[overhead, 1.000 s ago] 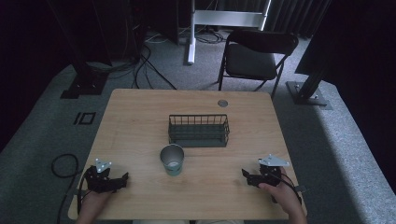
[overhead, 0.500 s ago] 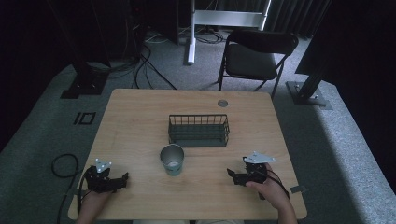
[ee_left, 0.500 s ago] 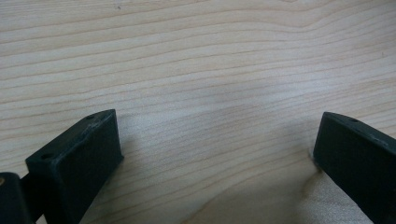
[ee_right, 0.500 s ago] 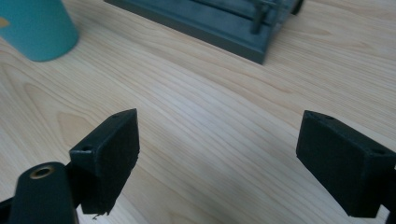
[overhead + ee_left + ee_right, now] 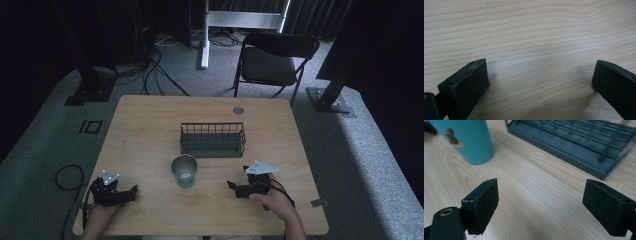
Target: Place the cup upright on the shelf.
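The teal cup (image 5: 184,171) stands upright near the table's (image 5: 150,125) middle, at about 6 o'clock from the wire basket (image 5: 213,139) and apart from it; it looks to me like a light, rigid, smooth-walled tumbler that could slip or tip, so I would pinch it across the mid-wall. My right gripper (image 5: 235,186) sits at 3 o'clock of the cup, jaws spread wide and empty, pointing toward it. My left gripper (image 5: 131,192) rests at 8 o'clock near the front edge, jaws likewise apart over bare wood
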`<state>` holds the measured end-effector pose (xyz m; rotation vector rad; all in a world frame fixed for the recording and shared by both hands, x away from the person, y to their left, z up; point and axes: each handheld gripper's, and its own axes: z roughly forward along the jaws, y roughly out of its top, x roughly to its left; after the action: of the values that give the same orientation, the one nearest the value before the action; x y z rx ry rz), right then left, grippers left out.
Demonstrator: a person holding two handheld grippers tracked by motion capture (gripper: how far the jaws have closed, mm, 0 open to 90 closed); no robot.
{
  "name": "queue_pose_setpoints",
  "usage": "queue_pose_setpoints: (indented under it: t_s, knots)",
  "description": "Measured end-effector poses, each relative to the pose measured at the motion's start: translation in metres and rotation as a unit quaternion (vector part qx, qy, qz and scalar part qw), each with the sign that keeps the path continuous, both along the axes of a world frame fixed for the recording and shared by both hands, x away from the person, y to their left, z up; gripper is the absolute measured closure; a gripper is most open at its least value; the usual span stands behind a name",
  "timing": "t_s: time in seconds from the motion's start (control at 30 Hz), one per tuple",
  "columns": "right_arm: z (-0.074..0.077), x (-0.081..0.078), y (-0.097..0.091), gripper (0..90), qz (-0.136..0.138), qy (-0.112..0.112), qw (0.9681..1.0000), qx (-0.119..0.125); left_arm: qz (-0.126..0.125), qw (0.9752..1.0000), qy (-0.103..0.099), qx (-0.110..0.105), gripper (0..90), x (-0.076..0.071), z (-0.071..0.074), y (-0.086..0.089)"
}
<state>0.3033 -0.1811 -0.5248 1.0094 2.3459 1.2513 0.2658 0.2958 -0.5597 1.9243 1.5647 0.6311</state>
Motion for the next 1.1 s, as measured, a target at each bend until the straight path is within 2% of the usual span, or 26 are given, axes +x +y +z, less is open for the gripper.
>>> queue_pose_setpoints:
  t_s: [0.4,0.6,0.67,0.9,1.1]
  knots:
    - [0.000,0.001,0.033,13.1,0.051,-0.009,0.9987,0.000,0.000,1.0000,0.000,0.000,1.5,0.000,0.000,0.000]
    - [-0.002,-0.001,0.055,13.2,0.082,-0.009,0.9965,0.009,0.000,1.0000,0.000,0.001,1.5,0.000,0.000,0.000]
    - [-0.002,0.000,0.058,13.2,0.082,-0.011,0.9965,0.011,0.000,1.0000,0.000,0.000,1.5,0.000,0.000,0.000]
    - [-0.002,-0.001,0.080,13.2,0.110,-0.010,0.9938,0.013,0.000,1.0000,0.000,0.000,1.5,0.000,0.000,0.000]
    - [-0.003,0.000,0.094,13.2,0.117,-0.013,0.9929,0.018,0.000,1.0000,0.000,0.000,1.5,0.000,0.000,0.000]
